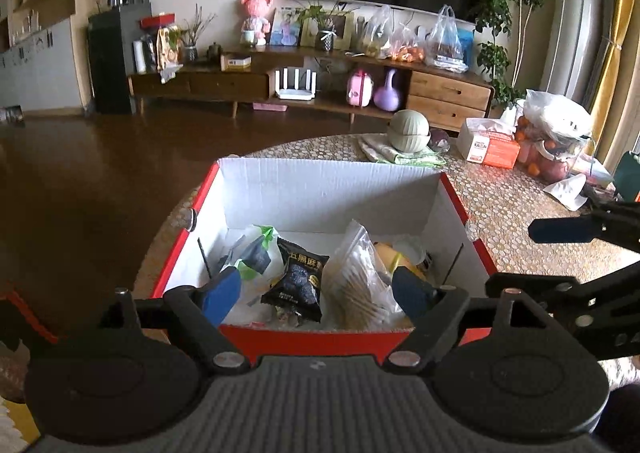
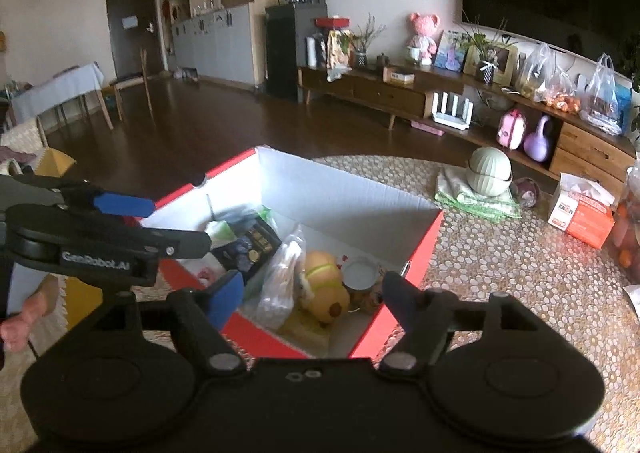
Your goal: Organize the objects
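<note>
left gripper [image 1: 318, 291]: fingers stood apart with nothing between them, held over the near edge of the box at the lower centre of its own frame.
right gripper [image 2: 314, 299]: fingers stood apart and empty, over the near corner of the box, low in its own frame.
box [image 1: 320, 189]: red outside, white inside, open, on the patterned worktop [image 1: 520, 213]; it held the gathered objects.
black snack packet [image 1: 298, 279]: lay in the box, centre of the left view, with pale chinese characters i could not read in full.
cotton swab bag [image 1: 360, 277]: clear, just right of the packet.
tissue box [image 2: 580, 215]: orange and white, at the right of the frame; the print looked like "kaijin", not sure.
left gripper body [image 2: 96, 253]: read "genrobot.ai" in white.
right view only: a yellow plush toy [image 2: 324, 289] beside a round lidded jar [image 2: 362, 277], and a hand [image 2: 20, 323] at the lower left edge.
left view only: the right gripper's blue finger [image 1: 560, 229] at the right edge.
</note>
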### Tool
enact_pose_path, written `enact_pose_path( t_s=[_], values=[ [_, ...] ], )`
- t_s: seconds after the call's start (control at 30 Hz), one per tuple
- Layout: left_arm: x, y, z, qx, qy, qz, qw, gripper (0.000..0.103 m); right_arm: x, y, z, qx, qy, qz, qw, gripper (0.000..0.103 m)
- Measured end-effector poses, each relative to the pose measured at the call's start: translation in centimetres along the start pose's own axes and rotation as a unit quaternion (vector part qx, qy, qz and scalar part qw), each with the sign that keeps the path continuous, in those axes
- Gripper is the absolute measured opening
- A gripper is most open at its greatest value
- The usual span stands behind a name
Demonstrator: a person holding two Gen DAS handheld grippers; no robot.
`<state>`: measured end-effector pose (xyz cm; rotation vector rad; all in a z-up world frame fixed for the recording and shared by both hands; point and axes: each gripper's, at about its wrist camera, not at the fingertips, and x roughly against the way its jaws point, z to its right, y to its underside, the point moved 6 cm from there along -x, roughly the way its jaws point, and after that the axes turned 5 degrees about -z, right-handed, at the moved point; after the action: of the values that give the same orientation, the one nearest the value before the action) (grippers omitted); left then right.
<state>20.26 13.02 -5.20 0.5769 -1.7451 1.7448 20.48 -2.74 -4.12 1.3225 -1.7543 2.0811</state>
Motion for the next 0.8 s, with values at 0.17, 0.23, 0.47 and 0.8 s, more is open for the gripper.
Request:
enact_pose_path(
  t_s=[0.17,0.23,0.47,0.8],
  values=[
    [1.4,0.6,0.6,-0.003,0.004,0.014,0.9999,0.083,1.9,0.4,-0.3,0.000,-0.012,0.017,1.000,0.078],
    [2.0,0.9,1.0,-0.007,0.001,0.020,0.9998,0.084,2.6,0.6,-0.5,0.002,-0.015,0.024,1.000,0.078],
    [3.5,1.9,2.4,-0.013,0.006,0.032,0.9994,0.103,4.4,1.5,-0.5,-0.002,-0.016,0.038,0.999,0.084],
    [4.9,2.9,3.8,-0.006,-0.006,0.051,0.9986,0.103,6.6,2.8,0.0,-0.012,-0.018,0.054,0.998,0.085]
  ],
)
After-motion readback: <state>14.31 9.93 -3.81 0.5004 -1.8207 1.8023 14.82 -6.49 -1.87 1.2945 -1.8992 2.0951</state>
